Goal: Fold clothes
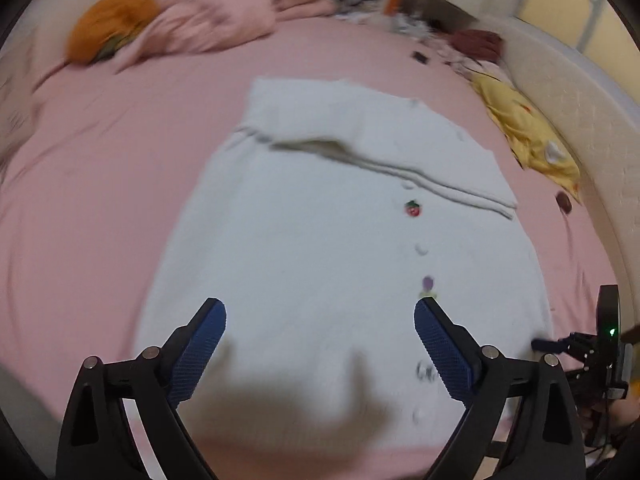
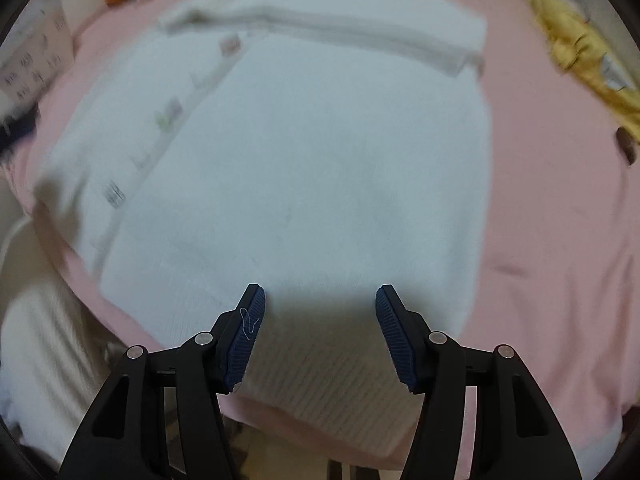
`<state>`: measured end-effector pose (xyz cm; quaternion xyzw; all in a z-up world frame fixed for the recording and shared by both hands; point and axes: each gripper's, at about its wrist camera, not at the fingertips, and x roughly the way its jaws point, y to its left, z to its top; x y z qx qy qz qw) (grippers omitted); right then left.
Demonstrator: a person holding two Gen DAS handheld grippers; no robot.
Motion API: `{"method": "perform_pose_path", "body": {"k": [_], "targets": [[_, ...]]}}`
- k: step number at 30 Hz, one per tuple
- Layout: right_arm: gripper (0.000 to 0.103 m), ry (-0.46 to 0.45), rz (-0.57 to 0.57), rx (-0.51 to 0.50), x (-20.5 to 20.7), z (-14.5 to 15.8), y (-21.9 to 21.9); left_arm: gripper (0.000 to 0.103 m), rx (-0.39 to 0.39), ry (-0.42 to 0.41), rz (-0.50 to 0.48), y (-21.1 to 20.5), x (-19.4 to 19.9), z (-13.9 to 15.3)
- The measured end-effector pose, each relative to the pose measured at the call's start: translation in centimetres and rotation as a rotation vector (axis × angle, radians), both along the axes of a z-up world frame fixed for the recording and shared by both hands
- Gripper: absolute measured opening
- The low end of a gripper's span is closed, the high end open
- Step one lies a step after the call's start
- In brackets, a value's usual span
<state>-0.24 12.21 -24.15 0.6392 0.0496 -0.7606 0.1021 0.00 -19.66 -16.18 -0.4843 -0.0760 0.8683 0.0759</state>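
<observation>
A white knit cardigan (image 1: 320, 240) is lying flat on the pink bed — sleeves folded across its upper part, button placket showing.

The left gripper (image 1: 320, 316) and right gripper (image 2: 320, 304) both hover with jaws spread wide, holding nothing.

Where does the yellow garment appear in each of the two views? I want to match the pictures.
Left wrist view: the yellow garment lies at the right, on the pink sheet, right of the white cardigan.
Right wrist view: the yellow garment lies at the upper right edge, again right of the cardigan.
Shared landmark: the folded sleeve across the cardigan's far end.
</observation>
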Motion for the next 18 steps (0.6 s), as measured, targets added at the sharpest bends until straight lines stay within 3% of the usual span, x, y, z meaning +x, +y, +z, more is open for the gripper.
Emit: {"method": "perform_pose_path", "body": {"k": [2, 5, 8, 12, 13, 15, 18], "targets": [[0.061, 0.024, 0.007, -0.032, 0.3, 0.1, 0.7, 0.095, -0.022, -0.021, -0.013, 0.8, -1.3, -2.1], [0.061, 0.003, 0.004, -0.012, -0.3, 1.2, 1.0, 0.095, -0.001, -0.115, 0.045, 1.2, -1.7, -5.6], [0.061, 0.114, 0.003, -0.039, -2.6, 4.6, 0.5, 0.095, 0.016, -0.09, 0.098, 1.5, 0.2, -6.6], [0.061, 0.301, 0.178, -0.029, -8.9, 8.9, -5.5, 0.1, 0.005, -0.099, 0.112, 1.5, -1.0, -7.3], [0.061, 0.344, 0.25, -0.015, -11.0, 9.5, -9.1, 0.1, -0.013, -0.112, 0.109, 1.7, -1.4, -7.7], [0.061, 0.396, 0.361, 0.013, -14.2, 9.4, -14.2, 0.103, -0.062, -0.115, 0.088, 2.4, -1.7, -7.6], [0.061, 0.392, 0.477, 0.057, -19.2, 7.7, -19.7, 0.103, -0.126, -0.114, 0.075, 3.3, -1.7, -7.8]]}}
